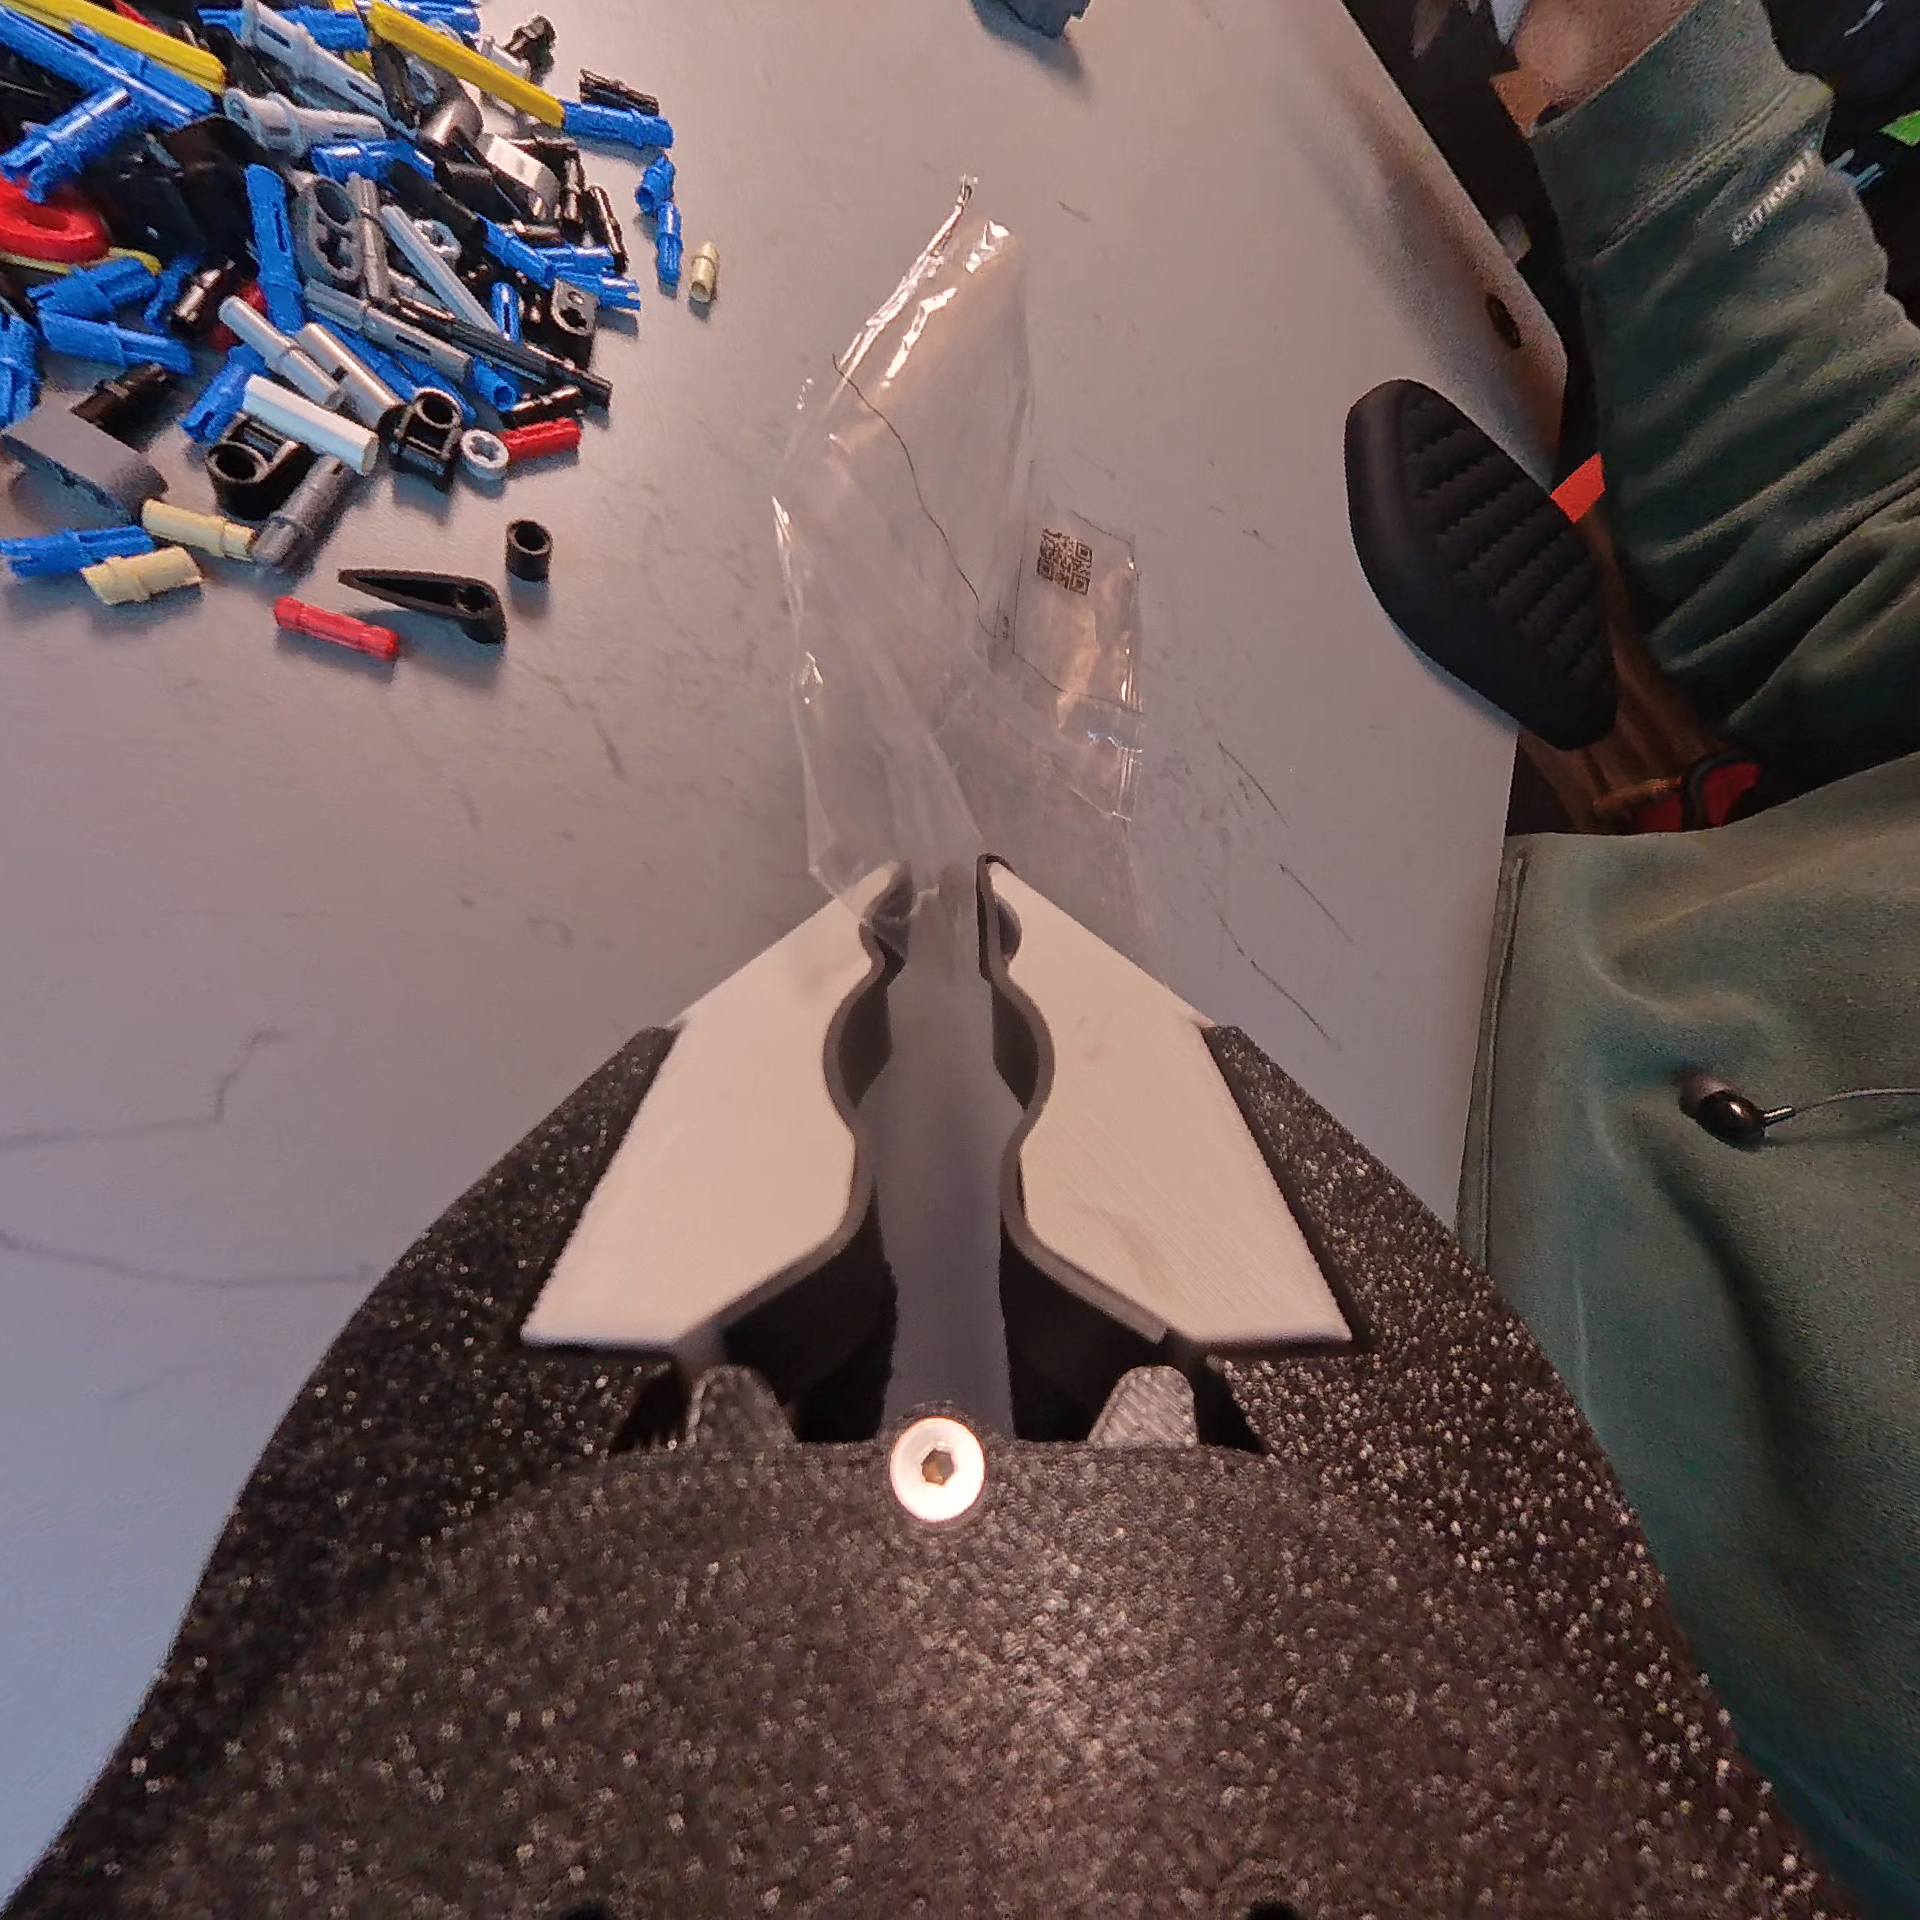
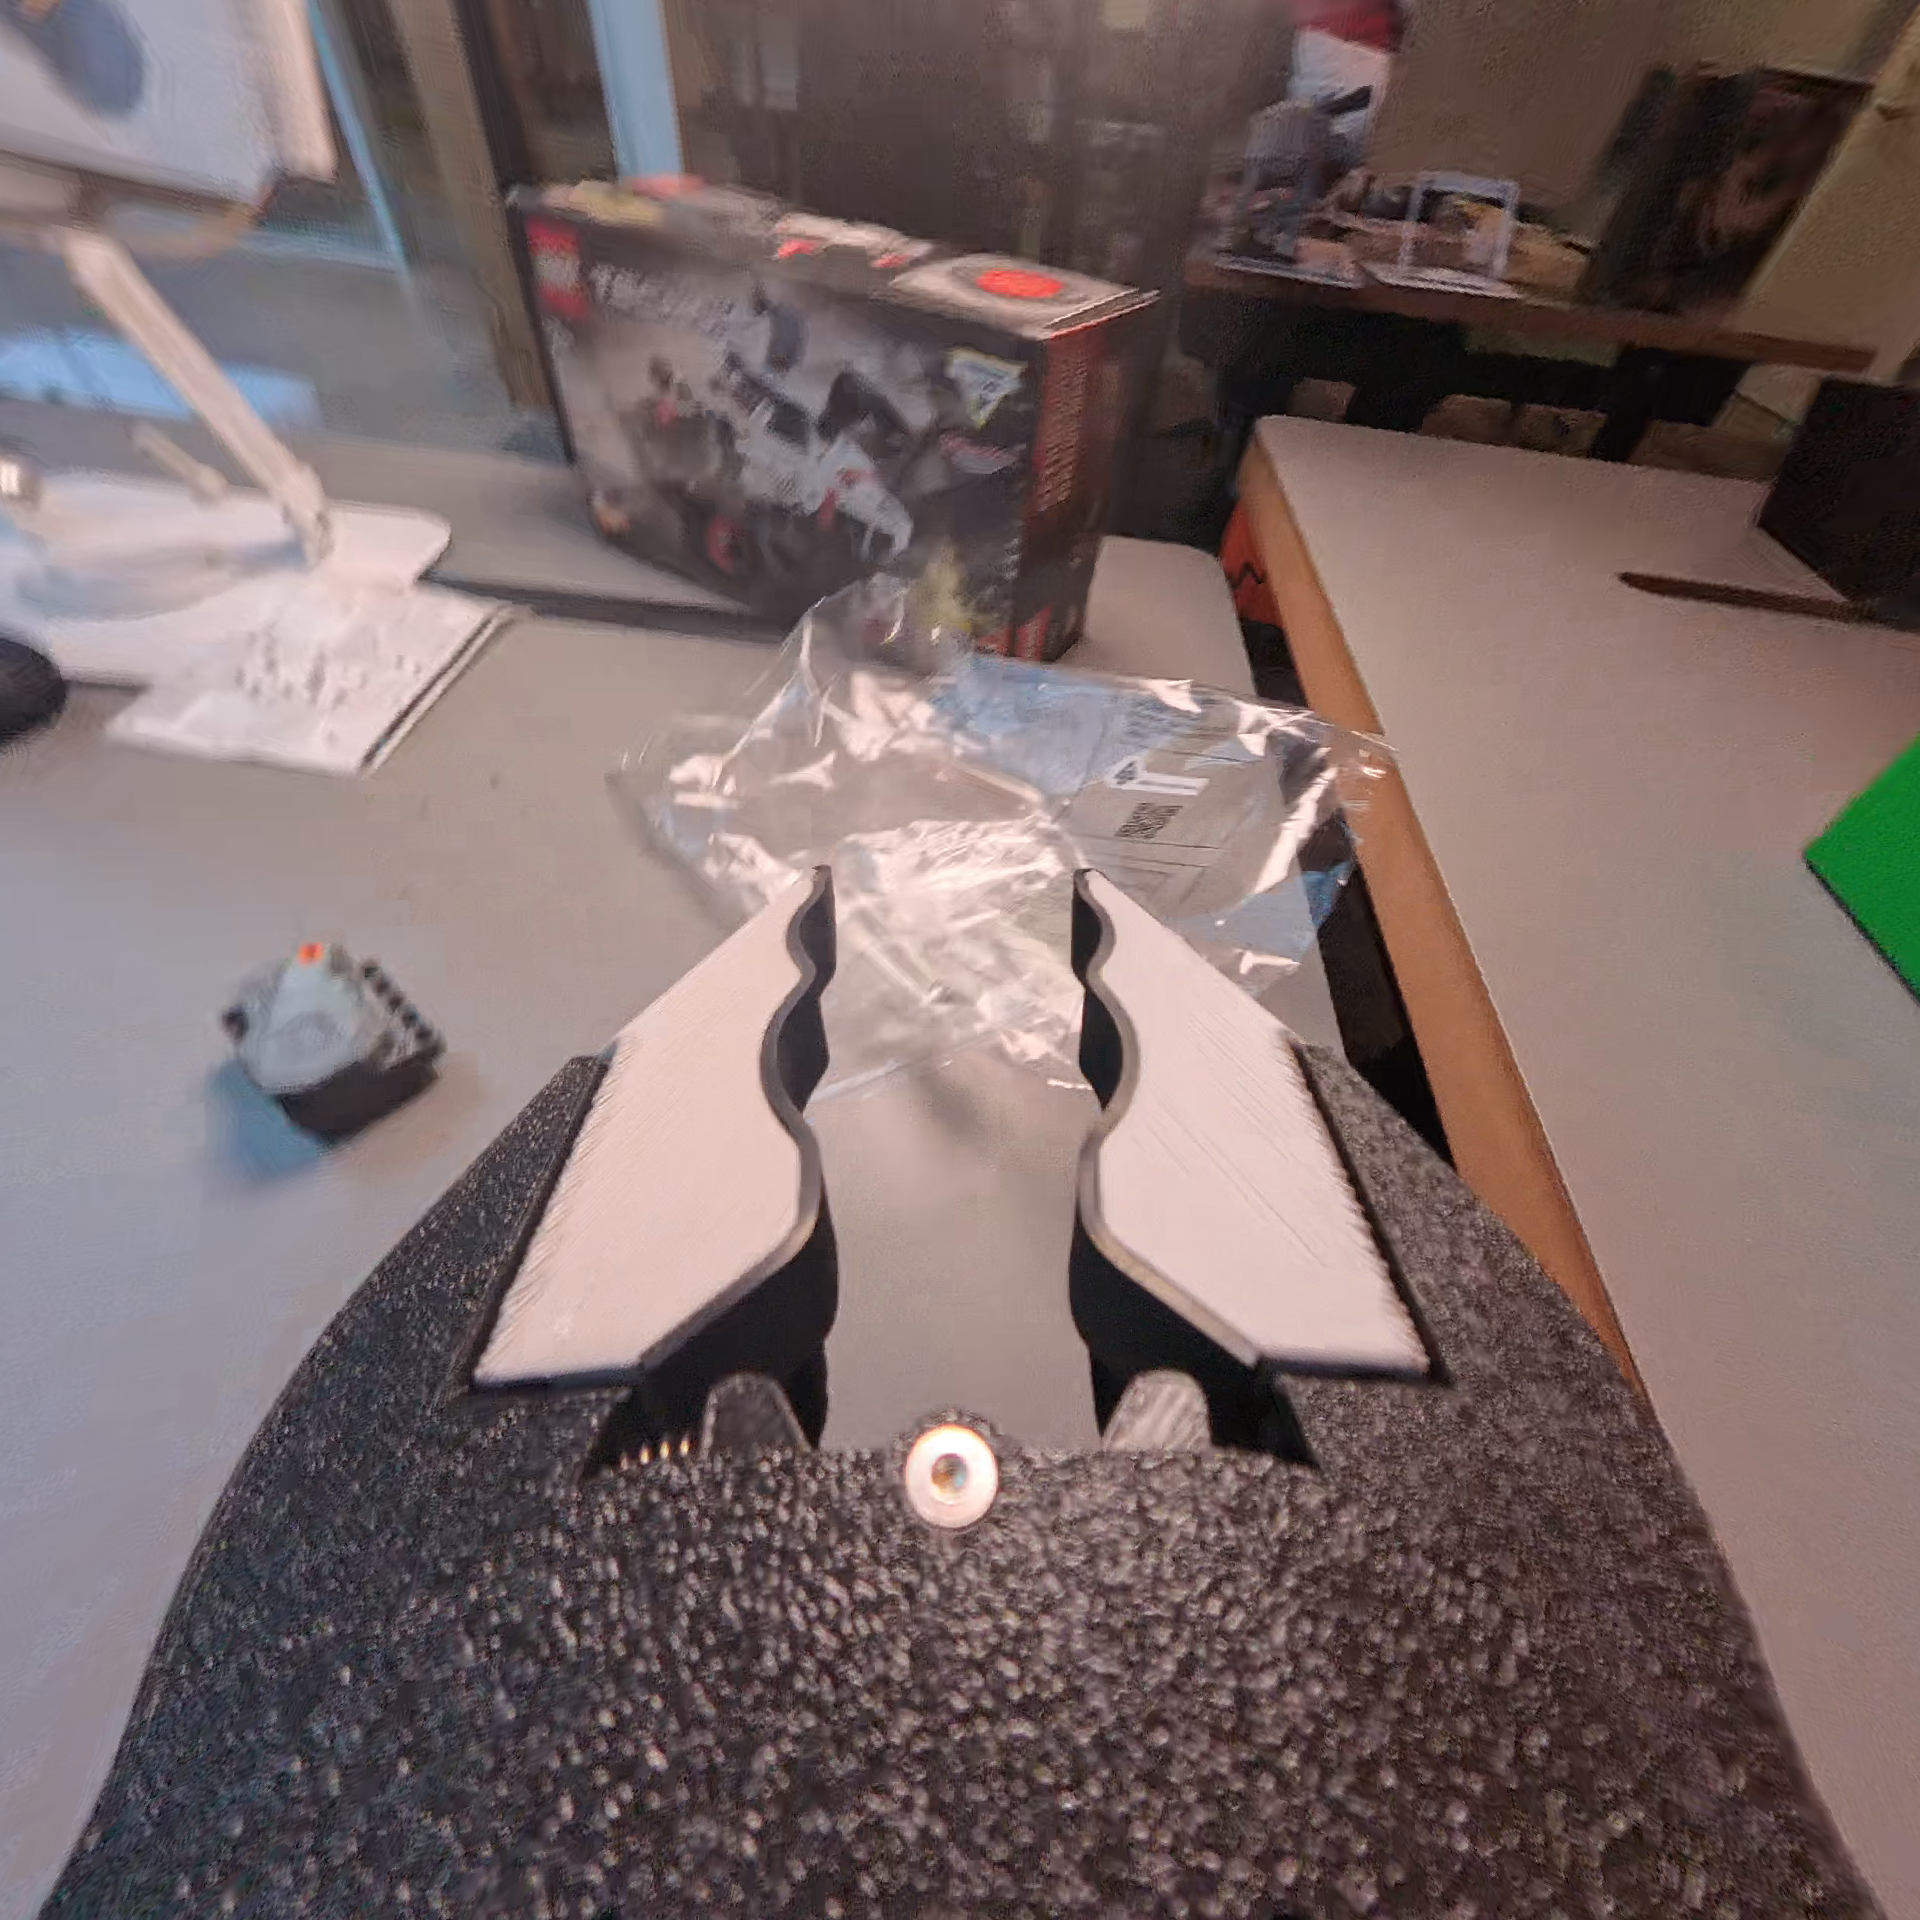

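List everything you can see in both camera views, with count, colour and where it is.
Building pieces: many, blue, black, grey, red, yellow, tan; heaped far left on the table.
Small bag: one, clear; standing up from the left gripper's tips.
Black pad: one; past the table's right edge.
Crumpled bag: one, clear; on the table ahead of the right gripper.
Toy box: one, dark with a red side; behind the crumpled bag.
Booklet: one, white; far left.
Grey block: one, grey and black; left of the right gripper.
Sleeve: green; right edge.
Left gripper: nearly closed, pinching the small bag.
Right gripper: open, empty.
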Demonstrator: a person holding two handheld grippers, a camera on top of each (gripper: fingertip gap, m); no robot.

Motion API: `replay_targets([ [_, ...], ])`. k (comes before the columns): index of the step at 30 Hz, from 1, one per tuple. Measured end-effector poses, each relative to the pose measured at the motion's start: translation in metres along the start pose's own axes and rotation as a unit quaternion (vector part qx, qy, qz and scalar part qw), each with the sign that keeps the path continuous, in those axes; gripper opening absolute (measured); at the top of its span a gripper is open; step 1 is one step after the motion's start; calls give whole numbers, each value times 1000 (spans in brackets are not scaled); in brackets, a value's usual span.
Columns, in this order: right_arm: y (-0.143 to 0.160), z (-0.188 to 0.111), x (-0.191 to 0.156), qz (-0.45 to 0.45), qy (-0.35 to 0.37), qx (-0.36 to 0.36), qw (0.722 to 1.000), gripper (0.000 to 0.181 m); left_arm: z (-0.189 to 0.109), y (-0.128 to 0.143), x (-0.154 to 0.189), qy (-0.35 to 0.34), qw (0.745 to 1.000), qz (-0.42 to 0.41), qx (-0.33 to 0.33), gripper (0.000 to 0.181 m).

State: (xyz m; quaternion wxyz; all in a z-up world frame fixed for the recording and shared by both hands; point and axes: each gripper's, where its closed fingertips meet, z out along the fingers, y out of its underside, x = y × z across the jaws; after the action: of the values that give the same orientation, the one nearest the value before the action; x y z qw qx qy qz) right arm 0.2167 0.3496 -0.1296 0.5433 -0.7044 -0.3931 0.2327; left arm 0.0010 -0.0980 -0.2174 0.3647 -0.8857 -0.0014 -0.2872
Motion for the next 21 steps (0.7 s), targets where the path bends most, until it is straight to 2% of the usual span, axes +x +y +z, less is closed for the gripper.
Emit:
replay_targets([
  [3, 29, 5, -31, -178, -23, -81, 980, 60, 1, -2, -1, 1, 1000, -6, 4, 11],
  [6, 53, 22, -26, -357, 26, -139, 924, 64, 3, -2, -2, 3, 1000, -8, 3, 11],
  [8, 60, 37, -23, -418, 41, -154, 894, 57, 3, -1, -2, 1, 1000, -9, 2, 11],
  [12, 56, 69, -13, -417, 54, -172, 891, 39, 3, -2, -3, -1, 1000, -12, 4, 11],
  [15, 50, 84, -9, -415, 57, -184, 889, 45, 3, -3, -3, -1, 1000, -12, 10, 9],
  [18, 23, 76, -28, -416, 57, -154, 894, 50, 1, -7, -2, -1, 1000, -7, 24, 2],
  [20, 3, 60, -58, -395, 33, -126, 909, 54, -2, -12, 2, 13, 999, -8, 41, 0],
  [21, -4, 51, -81, -370, -1, -110, 922, 55, -3, -15, 5, 27, 998, -13, 51, 0],
])
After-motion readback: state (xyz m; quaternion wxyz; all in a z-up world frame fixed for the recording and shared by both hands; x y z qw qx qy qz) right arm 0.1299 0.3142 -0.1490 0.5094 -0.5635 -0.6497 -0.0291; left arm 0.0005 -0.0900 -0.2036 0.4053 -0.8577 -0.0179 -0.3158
